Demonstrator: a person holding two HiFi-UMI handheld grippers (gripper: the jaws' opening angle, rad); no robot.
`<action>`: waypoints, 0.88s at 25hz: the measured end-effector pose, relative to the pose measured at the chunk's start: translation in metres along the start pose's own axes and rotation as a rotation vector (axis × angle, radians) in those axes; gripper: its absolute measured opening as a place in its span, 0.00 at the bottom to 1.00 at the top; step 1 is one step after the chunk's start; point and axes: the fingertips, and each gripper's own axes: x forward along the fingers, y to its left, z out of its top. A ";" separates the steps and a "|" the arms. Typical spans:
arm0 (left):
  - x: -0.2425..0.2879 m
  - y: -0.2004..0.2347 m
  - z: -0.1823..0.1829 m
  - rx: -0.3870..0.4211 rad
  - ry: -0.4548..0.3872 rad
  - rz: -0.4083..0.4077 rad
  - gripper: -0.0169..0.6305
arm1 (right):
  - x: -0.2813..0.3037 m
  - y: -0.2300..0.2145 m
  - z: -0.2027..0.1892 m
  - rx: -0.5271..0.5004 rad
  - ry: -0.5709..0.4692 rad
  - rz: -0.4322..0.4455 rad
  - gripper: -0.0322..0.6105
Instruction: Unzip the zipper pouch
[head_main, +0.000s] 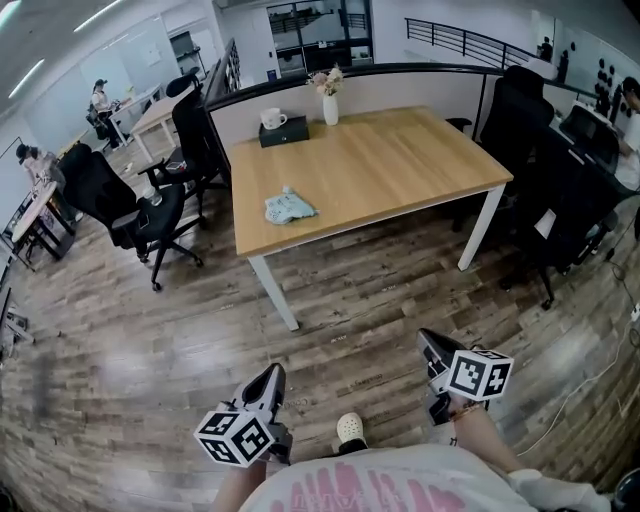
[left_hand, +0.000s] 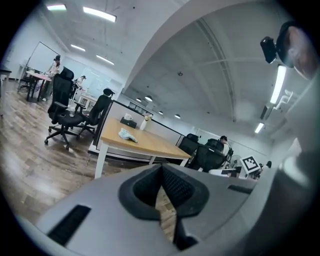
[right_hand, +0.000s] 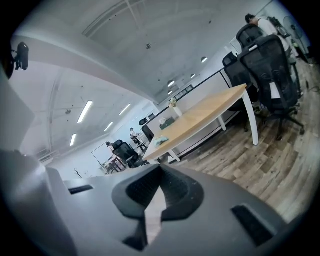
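The zipper pouch lay on the table, well apart from the person. The left gripper and right gripper were squeezed together and held nothing. The reaching step was probably just starting. Next, both had to get closer and open.

Bright, even light came from ceiling strip lights, toward 11 o'clock in the left gripper view. All three views bowed strongly at the rims, and both gripper views were darkly vignetted. The wooden floor smeared at 8 o'clock in the head view, possibly from motion blur; shadows were soft.
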 end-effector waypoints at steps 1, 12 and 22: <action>0.011 0.004 0.011 0.005 -0.008 -0.005 0.03 | 0.012 0.002 0.011 -0.006 -0.004 0.004 0.05; 0.100 0.033 0.053 0.001 -0.017 -0.061 0.03 | 0.102 -0.004 0.025 0.009 0.077 -0.009 0.05; 0.146 0.064 0.021 -0.059 0.086 -0.027 0.03 | 0.171 -0.024 0.001 0.059 0.241 0.006 0.05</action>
